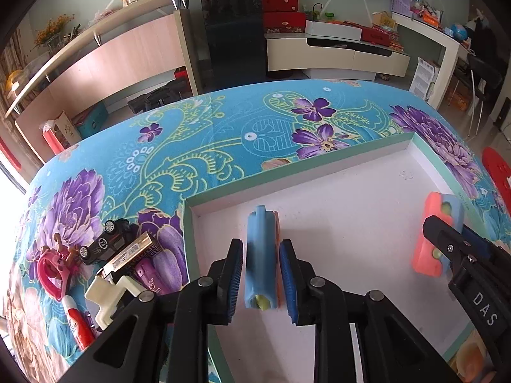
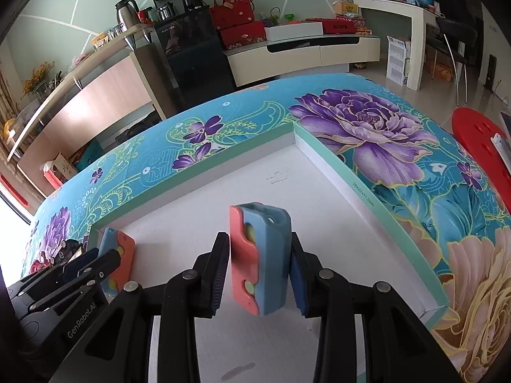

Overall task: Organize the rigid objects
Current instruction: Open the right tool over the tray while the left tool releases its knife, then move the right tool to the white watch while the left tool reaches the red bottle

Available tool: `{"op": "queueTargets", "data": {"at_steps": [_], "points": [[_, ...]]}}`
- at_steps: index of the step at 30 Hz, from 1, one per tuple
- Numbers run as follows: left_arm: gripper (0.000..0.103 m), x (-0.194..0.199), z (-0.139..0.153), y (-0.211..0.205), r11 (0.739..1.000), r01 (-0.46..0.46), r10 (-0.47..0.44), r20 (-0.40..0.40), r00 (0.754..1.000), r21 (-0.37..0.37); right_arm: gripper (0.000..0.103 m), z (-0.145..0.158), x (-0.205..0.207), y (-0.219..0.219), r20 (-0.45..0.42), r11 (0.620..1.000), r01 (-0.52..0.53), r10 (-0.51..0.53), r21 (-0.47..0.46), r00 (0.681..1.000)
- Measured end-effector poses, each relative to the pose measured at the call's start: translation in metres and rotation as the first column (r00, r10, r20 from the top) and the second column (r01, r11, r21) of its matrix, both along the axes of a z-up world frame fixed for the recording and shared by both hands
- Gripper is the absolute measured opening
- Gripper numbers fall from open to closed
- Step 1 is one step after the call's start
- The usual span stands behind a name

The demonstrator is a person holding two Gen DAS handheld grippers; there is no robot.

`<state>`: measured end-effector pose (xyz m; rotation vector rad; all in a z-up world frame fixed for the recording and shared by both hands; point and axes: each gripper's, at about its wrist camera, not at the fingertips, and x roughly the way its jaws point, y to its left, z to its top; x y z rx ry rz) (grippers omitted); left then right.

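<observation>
Left gripper (image 1: 261, 279); toy car (image 1: 107, 242) and clutter beside tray (image 1: 188, 239).

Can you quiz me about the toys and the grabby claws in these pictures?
1. True or false: the black toy car lies inside the white tray.
2. What does the right gripper hold? A: a red bottle. B: a blue-and-pink block. C: a pink ring.
3. How many toys like that blue-and-pink block can you see in all?

Key
1. False: it lies on the flowery cloth beside the tray.
2. B.
3. Two: the second block is between the fingers of the left gripper.
</observation>
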<state>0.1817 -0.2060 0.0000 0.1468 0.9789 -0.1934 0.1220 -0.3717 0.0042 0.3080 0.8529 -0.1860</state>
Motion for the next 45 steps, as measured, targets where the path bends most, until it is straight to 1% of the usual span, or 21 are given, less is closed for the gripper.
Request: {"op": "queueTargets", "data": {"at_steps": [1,3,4,5,6,8,9,11,13,14,15,16,17,18,20,25,28,34,37,39,45], "points": [[0.032,-0.001,0.000,0.002,1.000,-0.007,0.007,-0.001,1.000,-0.005,0.037,0.001,0.000,0.001,0.003,1.000,-0.002,0.002,-0.002,1.000],[0.045,-0.003,0.001,0.007,0.999,-0.031,0.031,0.000,1.000,-0.011,0.038,0.002,0.000,0.001,0.006,1.000,-0.004,0.004,-0.008,1.000],[0.054,-0.005,0.002,0.010,0.999,-0.045,0.045,0.005,0.999,-0.016,0.038,0.001,0.001,0.002,0.004,1.000,-0.004,0.004,-0.012,1.000],[0.058,-0.007,0.003,0.013,0.998,-0.057,0.057,0.011,0.998,-0.024,0.039,0.001,0.001,0.002,0.001,1.000,-0.004,0.004,-0.017,1.000],[0.059,-0.009,0.004,0.017,0.997,-0.068,0.069,0.016,0.998,-0.034,0.040,0.001,0.002,0.002,-0.001,1.000,-0.004,0.004,-0.021,1.000],[0.063,-0.012,0.006,0.024,0.995,-0.088,0.089,0.022,0.996,-0.051,0.050,0.001,0.003,0.003,-0.001,1.000,-0.006,0.006,-0.026,1.000],[0.066,-0.013,0.007,0.028,0.993,-0.100,0.101,0.026,0.995,-0.056,0.051,0.001,0.003,0.004,0.002,1.000,-0.006,0.006,-0.030,1.000],[0.075,-0.015,0.008,0.036,0.991,-0.119,0.121,0.033,0.992,-0.059,0.053,0.002,0.003,0.006,0.007,0.999,-0.010,0.010,-0.040,1.000],[0.078,-0.016,0.009,0.044,0.988,-0.140,0.143,0.041,0.989,-0.064,0.056,0.003,0.004,0.008,0.009,0.999,-0.014,0.014,-0.051,1.000],[0.083,-0.017,0.010,0.047,0.986,-0.153,0.156,0.046,0.987,-0.066,0.062,0.003,0.004,0.010,0.008,0.998,-0.015,0.015,-0.055,1.000],[0.087,-0.018,0.011,0.051,0.984,-0.167,0.170,0.051,0.984,-0.069,0.066,0.002,0.005,0.011,0.006,0.998,-0.015,0.015,-0.060,1.000],[0.095,-0.019,0.012,0.055,0.981,-0.180,0.185,0.058,0.981,-0.073,0.069,0.002,0.005,0.011,0.005,0.998,-0.015,0.015,-0.063,1.000],[0.100,-0.020,0.012,0.059,0.978,-0.192,0.197,0.064,0.978,-0.077,0.070,0.002,0.005,0.012,0.006,0.998,-0.016,0.016,-0.065,1.000],[0.102,-0.021,0.013,0.063,0.976,-0.202,0.208,0.070,0.976,-0.079,0.070,0.002,0.006,0.013,0.007,0.998,-0.017,0.018,-0.064,1.000],[0.103,-0.023,0.014,0.070,0.972,-0.223,0.229,0.085,0.970,-0.075,0.074,0.001,0.007,0.015,0.008,0.998,-0.026,0.027,-0.054,1.000],[0.103,-0.025,0.012,0.091,0.957,-0.284,0.288,0.091,0.953,-0.056,0.077,0.000,0.010,0.026,0.000,0.995,-0.051,0.051,-0.084,0.999],[0.103,-0.026,0.010,0.105,0.946,-0.316,0.321,0.084,0.943,-0.067,0.088,0.000,0.011,0.031,0.000,0.994,-0.058,0.058,-0.095,0.998],[0.103,-0.027,0.008,0.127,0.929,-0.365,0.369,0.088,0.925,-0.060,0.089,0.001,0.013,0.039,0.009,0.991,-0.060,0.061,-0.123,0.998],[0.103,-0.030,0.012,0.138,0.919,-0.387,0.393,0.103,0.914,-0.076,0.099,0.005,0.012,0.045,0.032,0.987,-0.066,0.072,-0.148,0.997],[0.103,-0.032,0.015,0.145,0.914,-0.399,0.406,0.115,0.907,-0.080,0.099,0.009,0.011,0.050,0.054,0.985,-0.070,0.079,-0.158,0.995],[0.103,-0.037,0.024,0.170,0.891,-0.441,0.453,0.146,0.879,-0.110,0.099,0.015,0.011,0.060,0.080,0.987,-0.102,0.112,-0.128,0.990]]}}
